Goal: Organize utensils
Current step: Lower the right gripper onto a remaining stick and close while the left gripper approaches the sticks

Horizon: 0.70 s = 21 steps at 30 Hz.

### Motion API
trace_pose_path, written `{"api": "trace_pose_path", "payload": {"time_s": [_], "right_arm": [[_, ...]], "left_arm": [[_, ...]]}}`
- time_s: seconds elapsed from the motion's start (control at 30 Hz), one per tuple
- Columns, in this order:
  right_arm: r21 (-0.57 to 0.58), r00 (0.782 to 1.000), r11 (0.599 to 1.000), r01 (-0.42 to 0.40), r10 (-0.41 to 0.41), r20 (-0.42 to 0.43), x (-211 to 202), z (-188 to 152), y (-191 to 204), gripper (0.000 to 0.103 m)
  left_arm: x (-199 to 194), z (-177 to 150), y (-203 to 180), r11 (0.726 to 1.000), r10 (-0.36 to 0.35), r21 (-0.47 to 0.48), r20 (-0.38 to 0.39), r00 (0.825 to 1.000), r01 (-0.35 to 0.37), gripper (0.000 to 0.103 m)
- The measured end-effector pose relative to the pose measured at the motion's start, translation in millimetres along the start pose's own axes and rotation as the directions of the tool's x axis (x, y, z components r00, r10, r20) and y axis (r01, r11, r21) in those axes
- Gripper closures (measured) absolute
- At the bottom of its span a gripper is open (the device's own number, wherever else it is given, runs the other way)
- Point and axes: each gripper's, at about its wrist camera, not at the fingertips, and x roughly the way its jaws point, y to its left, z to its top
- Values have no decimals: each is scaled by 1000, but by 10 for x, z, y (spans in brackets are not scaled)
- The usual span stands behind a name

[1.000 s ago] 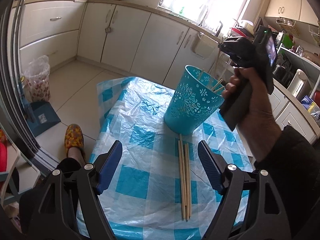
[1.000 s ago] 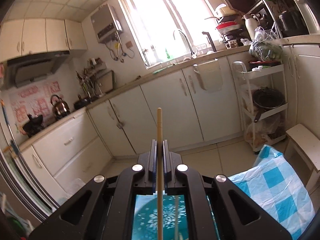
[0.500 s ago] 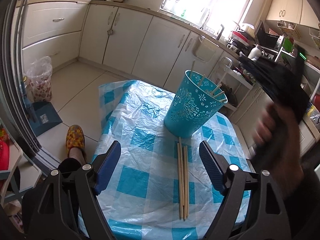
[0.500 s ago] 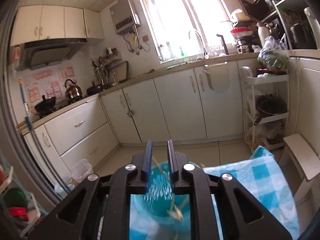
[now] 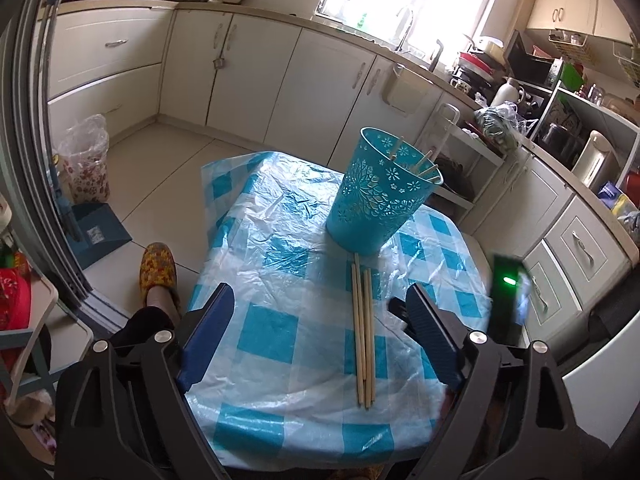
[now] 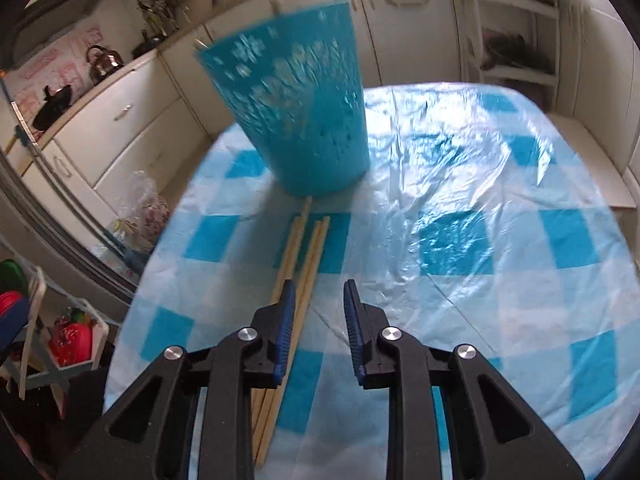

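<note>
Done: several pale wooden chopsticks [image 5: 422,166] stand in the turquoise perforated plastic basket [image 5: 380,200].
Left: three loose wooden chopsticks [image 5: 363,332] lie side by side on the blue-checked plastic tablecloth [image 5: 276,328], one tip touching the basket's base.
Left gripper [image 5: 320,334]: jaws opening wide, empty.
Right gripper [image 6: 319,322]: jaws slightly apart, empty, just beside the loose chopsticks.

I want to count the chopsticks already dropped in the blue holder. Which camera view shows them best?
The left wrist view: it looks down at the holder's open rim, where the chopstick tips stick up, sharp. The right wrist view shows the holder only from the side and motion-blurred, its contents hidden.
</note>
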Motion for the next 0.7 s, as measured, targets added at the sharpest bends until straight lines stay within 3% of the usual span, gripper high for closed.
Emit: {"api": "trace_pose_path", "payload": {"time_s": [0.27,0.43,0.7], "right_arm": [[-25,997,997,69,-69,-24,279,-2,88,81],[-15,998,998,66,-67,-18,275,-15,36,81],[-128,994,986,105,-108,-14,281,-19,124,84]], "left_arm": [[-25,8,86,1000,9,-16,-5,1000,-9,18],[26,-7,70,1000,8,-16,-16,1000,-8,18],[111,-18,-41,1000,23,17,-35,999,-23,18]]}}
